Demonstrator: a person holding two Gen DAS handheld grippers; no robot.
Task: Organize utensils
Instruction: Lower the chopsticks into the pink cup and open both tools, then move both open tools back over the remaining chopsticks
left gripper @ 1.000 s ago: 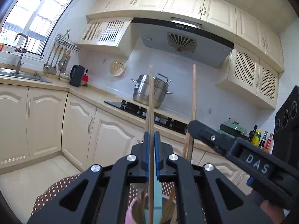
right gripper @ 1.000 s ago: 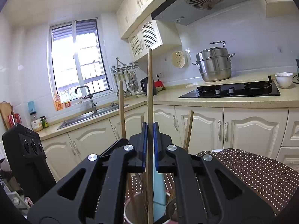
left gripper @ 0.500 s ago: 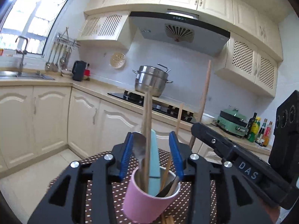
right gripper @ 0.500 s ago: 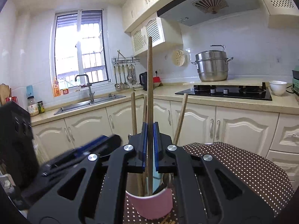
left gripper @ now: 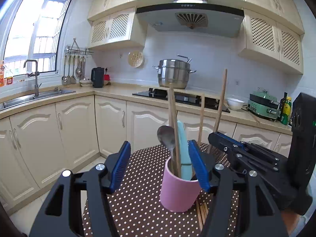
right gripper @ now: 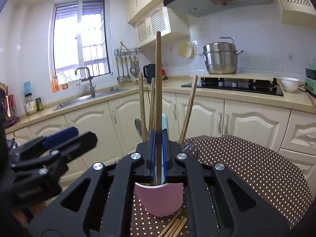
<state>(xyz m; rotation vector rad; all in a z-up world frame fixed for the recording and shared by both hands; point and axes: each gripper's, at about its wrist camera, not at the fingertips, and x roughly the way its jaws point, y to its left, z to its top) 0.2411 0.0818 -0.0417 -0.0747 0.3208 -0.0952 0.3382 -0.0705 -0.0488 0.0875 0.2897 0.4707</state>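
1. Now in the pink cup (left gripper: 178, 189): several wooden chopsticks, a metal spoon (left gripper: 166, 138) and a pale blue utensil (left gripper: 182, 148), all standing on the dotted tablecloth (left gripper: 138, 207).
2. Left gripper (left gripper: 159, 164): jaws just been opening, now standing apart with nothing pressed between the pads; cup rim and utensils merely in line beyond them.
3. Right gripper (right gripper: 159, 154): clamped tight on one upright chopstick (right gripper: 158, 83), lower end apparently at or inside the cup mouth, though hidden by the fingers.
4. Probably best to lower that chopstick straight down, kept vertical, aimed at a gap among the sticks already inside.
5. Release only once the tip seems bottomed out; otherwise a likely bounce or tip-over.
6. Worth keeping the left gripper wide and clear of the leaning sticks.
7. Still to collect afterwards: loose chopsticks (right gripper: 174, 227) lying on the cloth at the cup's base.
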